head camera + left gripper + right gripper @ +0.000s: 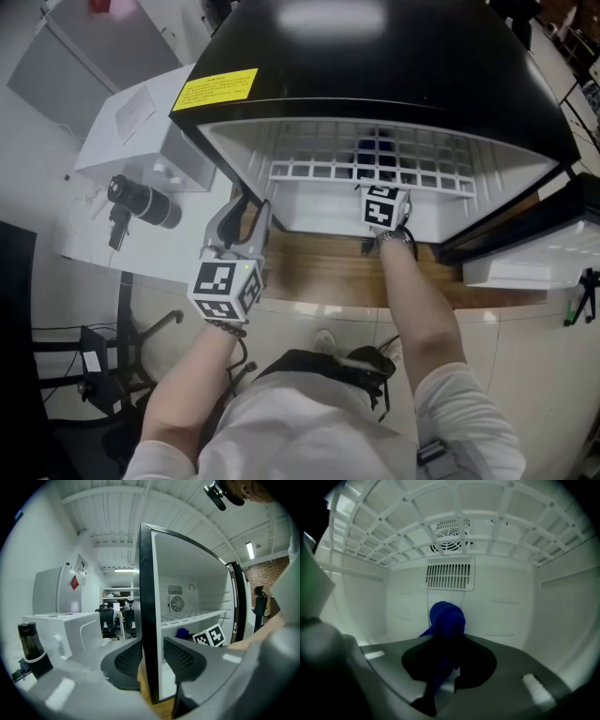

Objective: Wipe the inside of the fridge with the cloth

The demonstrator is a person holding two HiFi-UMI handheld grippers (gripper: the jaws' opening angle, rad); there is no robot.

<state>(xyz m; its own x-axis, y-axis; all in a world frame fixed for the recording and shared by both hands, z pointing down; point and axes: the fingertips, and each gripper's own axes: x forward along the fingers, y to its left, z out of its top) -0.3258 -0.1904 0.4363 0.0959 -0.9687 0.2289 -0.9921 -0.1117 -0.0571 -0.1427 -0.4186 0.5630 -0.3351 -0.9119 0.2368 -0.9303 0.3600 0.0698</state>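
Note:
A small black fridge [375, 56] stands open on a wooden tabletop [319, 277], its white inside facing me. My right gripper [377, 178] reaches in under the wire shelf [309, 171], its marker cube at the shelf's front edge. It is shut on a bunched blue cloth [446, 618], which sticks out past the jaws toward the back wall; the cloth [375, 148] shows blue through the shelf. My left gripper [246, 211] sits at the fridge's front left corner. In the left gripper view its pads [129, 660] close on the fridge's black-edged left wall [146, 620].
A slotted vent [450, 576] and a round fan grille are on the fridge's back wall. The open door [525, 267] hangs at the right. A white box-shaped appliance [141, 122] and a black cylinder [141, 202] stand left of the fridge.

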